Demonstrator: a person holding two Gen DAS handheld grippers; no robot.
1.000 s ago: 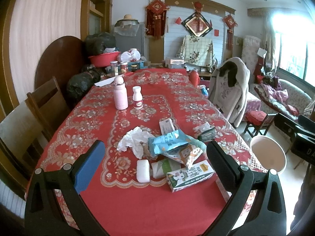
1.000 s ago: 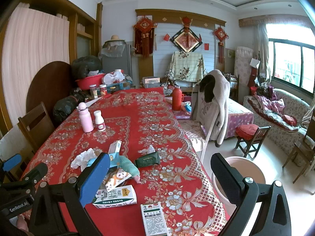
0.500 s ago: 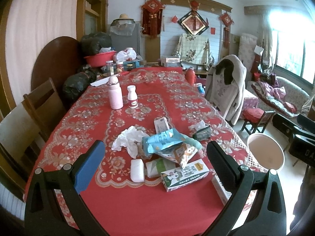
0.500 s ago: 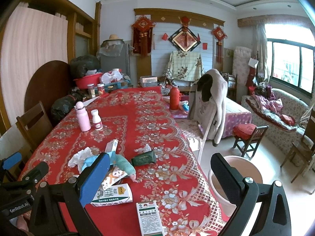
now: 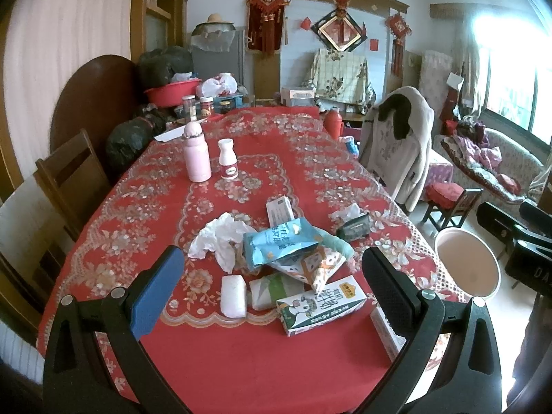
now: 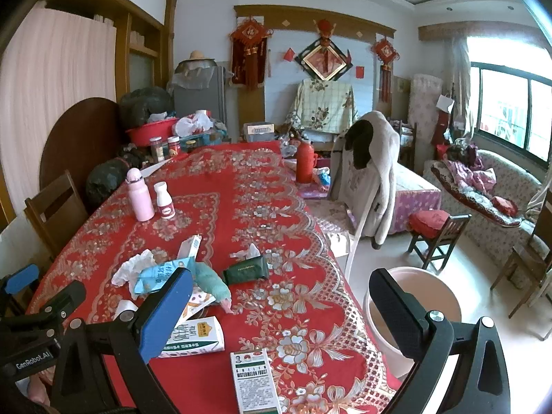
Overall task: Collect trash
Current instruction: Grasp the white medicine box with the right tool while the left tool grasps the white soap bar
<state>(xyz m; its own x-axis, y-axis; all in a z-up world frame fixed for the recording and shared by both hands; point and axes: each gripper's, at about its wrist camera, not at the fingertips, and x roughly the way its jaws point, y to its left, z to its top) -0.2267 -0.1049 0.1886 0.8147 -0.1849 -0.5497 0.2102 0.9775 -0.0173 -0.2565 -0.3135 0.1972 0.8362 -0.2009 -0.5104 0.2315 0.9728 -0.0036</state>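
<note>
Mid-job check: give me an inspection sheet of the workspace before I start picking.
Surface: table under a red floral cloth.
Job's things: tissue, blue bag, milk carton, green pack, white box, all lying on the cloth; bucket on the floor beside the table.
Clutter: pink flask and white bottle standing upright.
Grippers: left gripper and right gripper open, holding nothing.
Cables: nothing seen.
Surroundings: chair with coat, sofa.

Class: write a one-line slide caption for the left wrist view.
Open left gripper faces wrappers and milk carton on red table.
</note>
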